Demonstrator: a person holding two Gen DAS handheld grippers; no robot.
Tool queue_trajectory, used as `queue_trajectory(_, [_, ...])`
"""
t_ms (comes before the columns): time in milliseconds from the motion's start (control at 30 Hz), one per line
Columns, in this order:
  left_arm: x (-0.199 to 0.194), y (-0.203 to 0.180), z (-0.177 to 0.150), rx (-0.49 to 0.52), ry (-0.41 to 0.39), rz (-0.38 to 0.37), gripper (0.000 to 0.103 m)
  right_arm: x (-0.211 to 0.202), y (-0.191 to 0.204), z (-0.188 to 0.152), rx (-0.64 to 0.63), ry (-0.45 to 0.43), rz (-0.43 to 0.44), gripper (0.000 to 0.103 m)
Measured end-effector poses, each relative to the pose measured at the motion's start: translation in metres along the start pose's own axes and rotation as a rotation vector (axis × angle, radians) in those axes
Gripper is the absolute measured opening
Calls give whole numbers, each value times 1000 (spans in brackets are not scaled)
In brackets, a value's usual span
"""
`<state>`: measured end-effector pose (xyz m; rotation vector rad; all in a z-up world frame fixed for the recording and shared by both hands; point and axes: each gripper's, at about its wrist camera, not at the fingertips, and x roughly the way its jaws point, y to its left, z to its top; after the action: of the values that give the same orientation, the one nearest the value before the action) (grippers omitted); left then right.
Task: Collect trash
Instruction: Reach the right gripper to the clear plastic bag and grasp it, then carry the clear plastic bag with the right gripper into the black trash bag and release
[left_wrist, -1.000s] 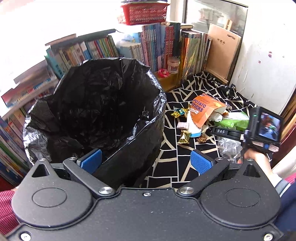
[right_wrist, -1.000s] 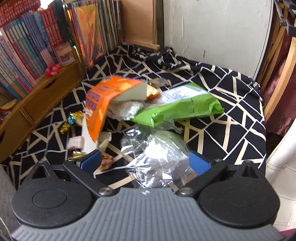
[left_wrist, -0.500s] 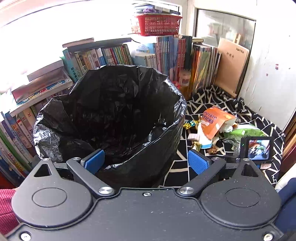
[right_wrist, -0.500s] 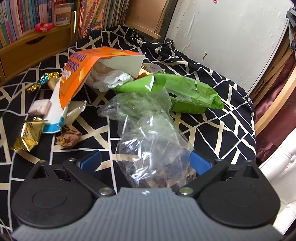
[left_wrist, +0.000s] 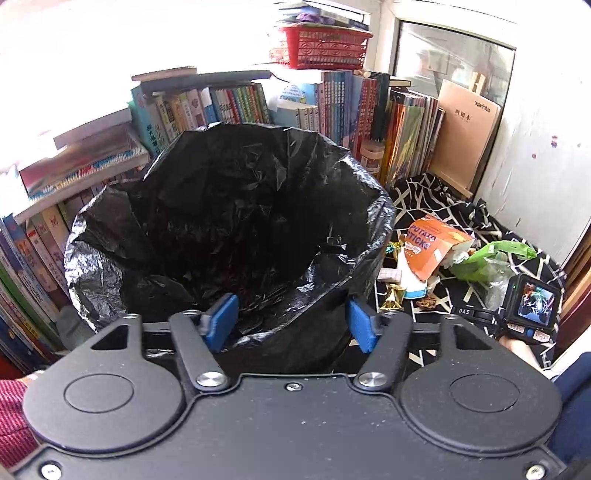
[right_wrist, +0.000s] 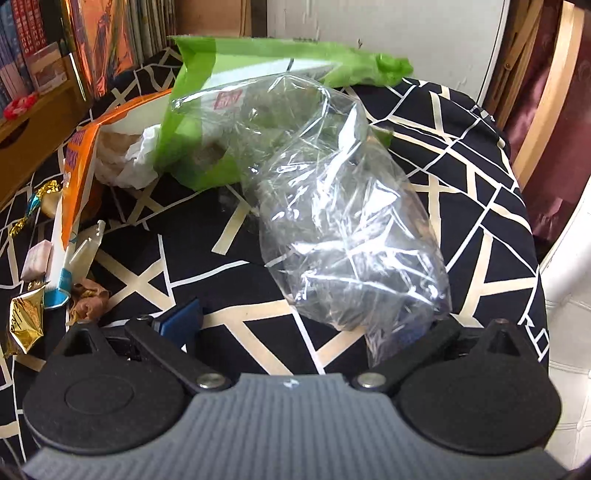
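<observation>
A bin lined with a black bag (left_wrist: 221, 192) fills the left wrist view. My left gripper (left_wrist: 291, 323) is open, its blue pads either side of the near rim. Right of the bin, trash lies on the black patterned cloth (right_wrist: 461, 147): an orange potato-sticks box (left_wrist: 430, 245) (right_wrist: 79, 173), a green packet (left_wrist: 487, 258) (right_wrist: 258, 62), a clear plastic bag (right_wrist: 343, 221) and gold wrappers (right_wrist: 26, 325). My right gripper (right_wrist: 295, 328) is open low over the cloth. The clear bag's near end covers its right finger; nothing lies by the left pad (right_wrist: 183, 321).
Shelves of books (left_wrist: 229, 107) stand behind and left of the bin, with a red basket (left_wrist: 321, 46) on top. A brown board (left_wrist: 467, 133) leans on the white wall. A wooden frame (right_wrist: 546, 92) borders the cloth on the right.
My left gripper's jaws have narrowed around the bin's near rim. The right gripper has moved forward and lower, so the clear bag now reaches over its right finger.
</observation>
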<state>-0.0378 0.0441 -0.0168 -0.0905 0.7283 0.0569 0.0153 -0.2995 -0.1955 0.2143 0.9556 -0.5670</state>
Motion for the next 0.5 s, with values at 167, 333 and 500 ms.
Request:
queue_trajectory(167, [0, -3, 0, 17, 1, -24, 52, -13, 6, 9, 30, 38, 50, 93])
queue_trajectory(333, [0, -5, -1, 10, -7, -19, 52, -53, 30, 12, 4, 46, 245, 29])
queue_trajectory(500, [-1, -6, -3, 16, -16, -18, 52, -105, 47, 11, -89, -27, 441, 27])
